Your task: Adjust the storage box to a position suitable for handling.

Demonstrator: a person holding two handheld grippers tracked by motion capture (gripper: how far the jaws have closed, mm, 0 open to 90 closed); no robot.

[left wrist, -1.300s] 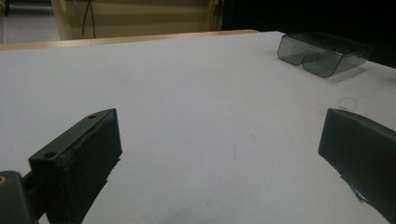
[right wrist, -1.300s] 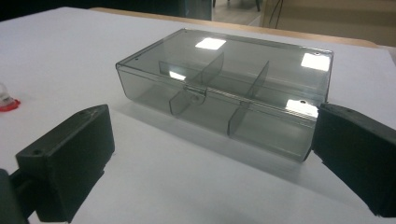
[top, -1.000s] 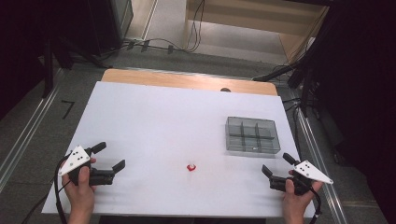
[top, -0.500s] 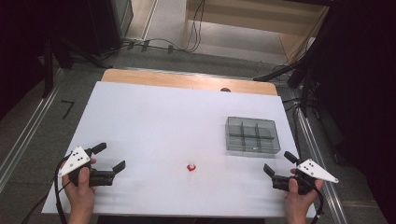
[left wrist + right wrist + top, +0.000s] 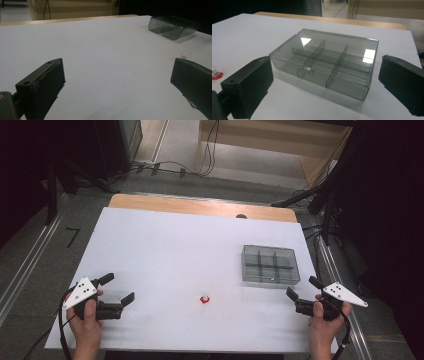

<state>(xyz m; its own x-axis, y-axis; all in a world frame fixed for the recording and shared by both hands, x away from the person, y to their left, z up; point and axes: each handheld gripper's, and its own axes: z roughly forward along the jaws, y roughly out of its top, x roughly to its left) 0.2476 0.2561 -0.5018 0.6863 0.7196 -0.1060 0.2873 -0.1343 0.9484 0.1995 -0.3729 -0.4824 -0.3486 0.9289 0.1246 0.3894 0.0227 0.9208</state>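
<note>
Since the earlier frame our right gripper (image 5: 303, 292) has drifted a little toward the near right edge of the desk (image 5: 165, 245), while our left gripper (image 5: 117, 289) has kept its place near the front left corner; nothing on the desk has shifted. We read this as settling in before the real work, so nothing of the task is done yet. The smoky plastic box (image 5: 270, 264) sits on the right half of the desk with its clear lid shut, and in the right gripper view the box (image 5: 324, 62) lies straight ahead of the fingers (image 5: 249, 85), close but apart from them, its dividers and small front latch visible. The small red piece (image 5: 204, 299) lies alone near the middle of the front of the desk, between the two grippers and well apart from both. Both sets of fingers stand wide open and hold nothing. Each hand grips its tool low, just above the desk, the left pointing forward and rightward, the right pointing toward the box, which looks like our likely first target.
</note>
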